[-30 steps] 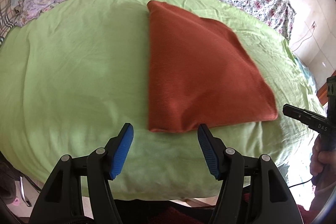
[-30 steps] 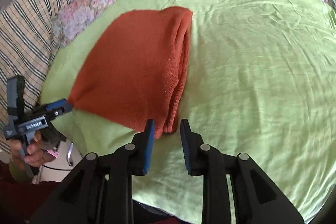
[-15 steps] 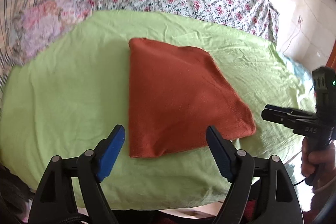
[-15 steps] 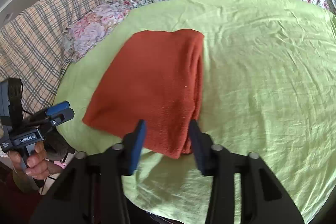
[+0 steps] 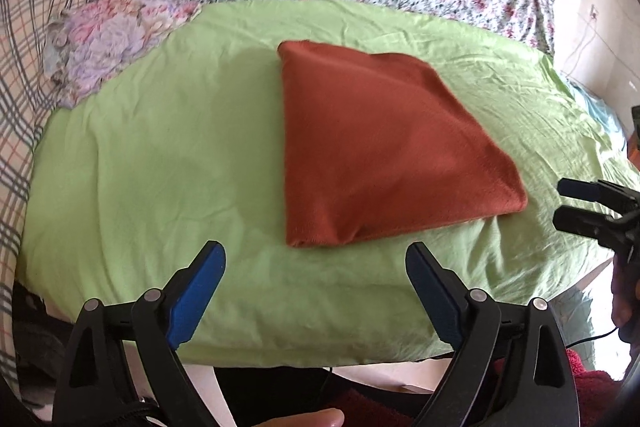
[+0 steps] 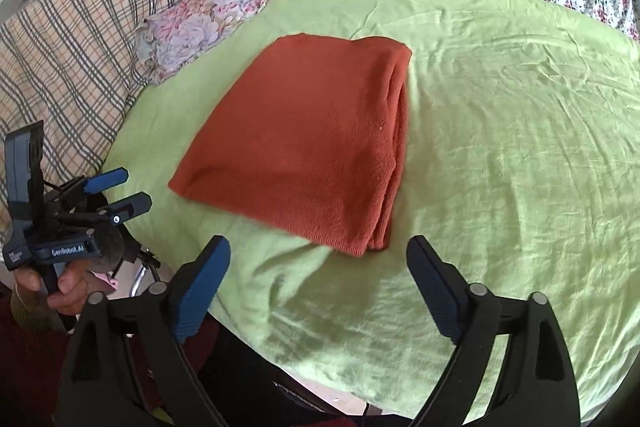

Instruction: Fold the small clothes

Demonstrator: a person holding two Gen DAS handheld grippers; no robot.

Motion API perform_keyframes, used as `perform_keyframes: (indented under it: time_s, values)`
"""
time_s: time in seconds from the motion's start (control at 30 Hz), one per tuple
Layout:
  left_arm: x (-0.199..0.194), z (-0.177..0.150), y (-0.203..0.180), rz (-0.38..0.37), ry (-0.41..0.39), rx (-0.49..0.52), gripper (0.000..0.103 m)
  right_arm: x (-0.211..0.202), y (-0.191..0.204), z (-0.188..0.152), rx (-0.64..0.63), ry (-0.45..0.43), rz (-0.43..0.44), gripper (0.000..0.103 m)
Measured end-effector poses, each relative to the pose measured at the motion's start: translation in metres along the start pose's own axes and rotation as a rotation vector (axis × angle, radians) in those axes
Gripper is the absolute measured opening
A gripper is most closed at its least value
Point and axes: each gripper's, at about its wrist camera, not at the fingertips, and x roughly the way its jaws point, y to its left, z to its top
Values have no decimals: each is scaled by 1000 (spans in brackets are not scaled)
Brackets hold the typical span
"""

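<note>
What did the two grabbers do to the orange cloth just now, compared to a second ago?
The right gripper let go of the cloth's near corner and pulled back; its jaws are opening with nothing between them. The left gripper backed off too, its jaws also opening, empty. The folded orange cloth stayed in place on the green sheet.

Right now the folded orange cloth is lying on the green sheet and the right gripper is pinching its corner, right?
Not quite. The right gripper pinches nothing: in the right wrist view its jaws are opening and stand apart, short of the cloth. The folded orange cloth does lie on the green sheet.
</note>
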Motion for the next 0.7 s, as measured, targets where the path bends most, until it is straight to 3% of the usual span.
perform_keyframes:
  time_s: [0.7]
  values:
    - [33, 33, -16, 99, 32, 26, 98, 37, -3, 29, 11, 31, -10, 98]
